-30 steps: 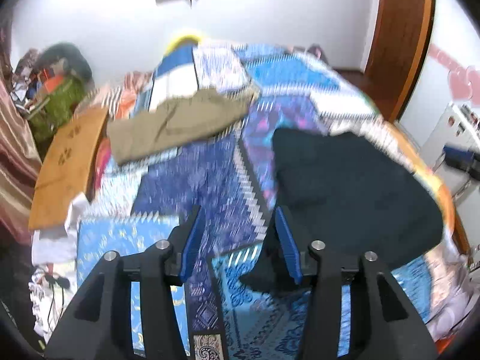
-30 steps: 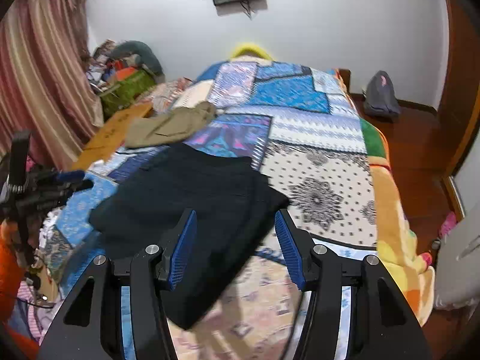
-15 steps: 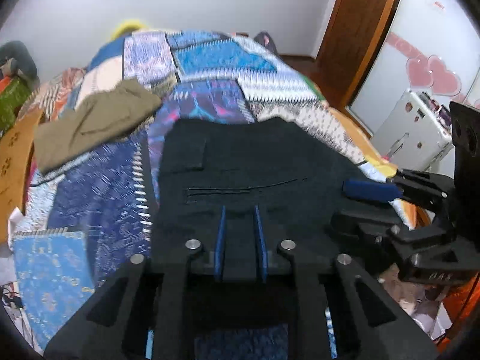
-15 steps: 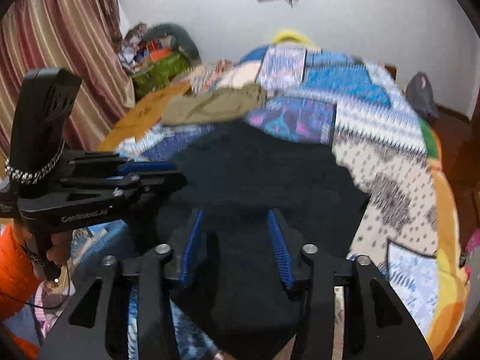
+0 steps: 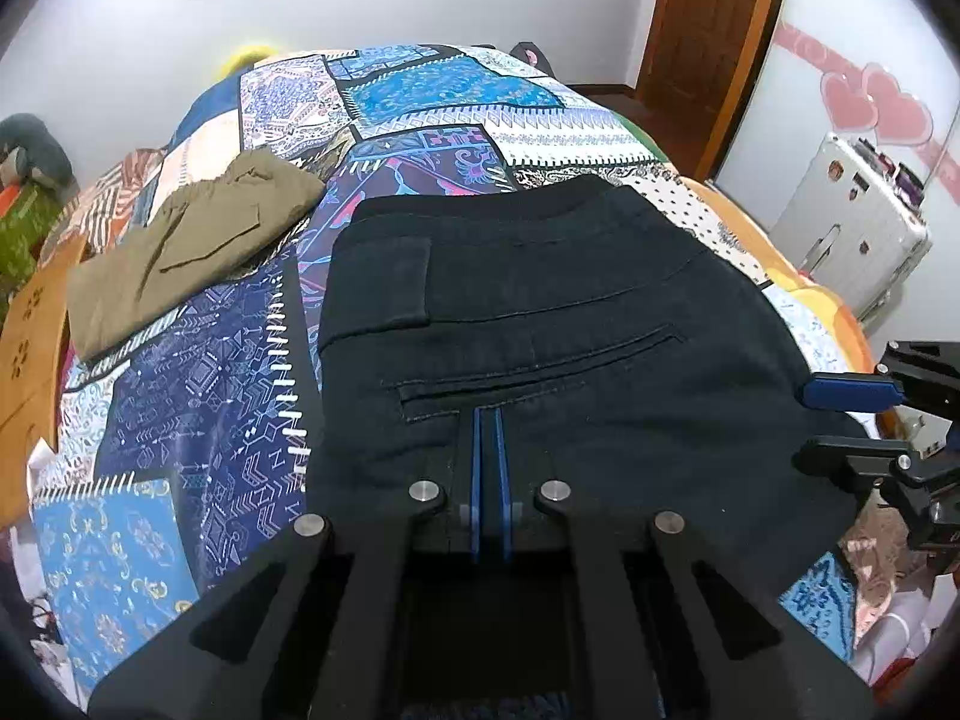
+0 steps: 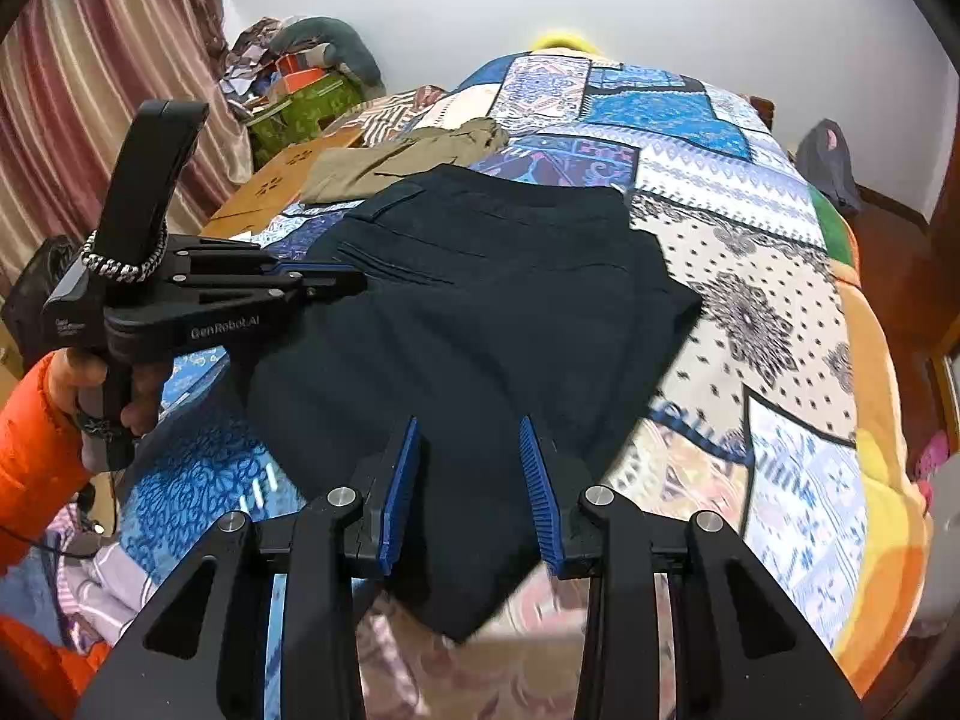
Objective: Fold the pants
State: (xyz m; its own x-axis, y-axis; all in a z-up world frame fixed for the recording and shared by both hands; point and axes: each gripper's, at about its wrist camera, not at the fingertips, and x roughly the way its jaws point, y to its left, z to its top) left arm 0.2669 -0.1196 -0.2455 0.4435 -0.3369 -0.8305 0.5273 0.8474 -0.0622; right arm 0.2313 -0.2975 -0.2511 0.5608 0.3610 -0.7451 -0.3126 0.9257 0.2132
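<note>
1. Cardboard sheet [image 5: 33, 348]: lies at the left edge of the bed, at 9 o'clock in the left wrist view. It is well apart from the work and plays no part in it.

2. Khaki trousers [image 5: 186, 240]: lie folded at 10 o'clock on the quilt [image 5: 198, 408], just beside the far left corner of the black pants. Judgement: parked there to keep the folding area free.

3. Left gripper [image 5: 487, 468]: blades nearly together, with a thin layer of black cloth pinched between them at the near edge of the pants. The right wrist view shows the same tool from the side, closed on the left-hand edge. Judgement: this pinch anchors one corner so the cloth can be lifted or pulled without sliding.

4. Black pants [image 5: 558, 330]: lie spread in the middle of the quilt, waistband toward 12 o'clock, welt pocket facing up. They appear already doubled, so the fold is partly done.

5. Right gripper [image 6: 471, 480]: blades wide apart, holding nothing, hovering over the near right part of the pants at 6 o'clock. Whether the tips touch the cloth cannot be told. Judgement: it is set to take the matching corner, so both edges travel together.

6. Suitcase [image 5: 852, 240]: stands off the bed at 3 o'clock, not involved.
</note>
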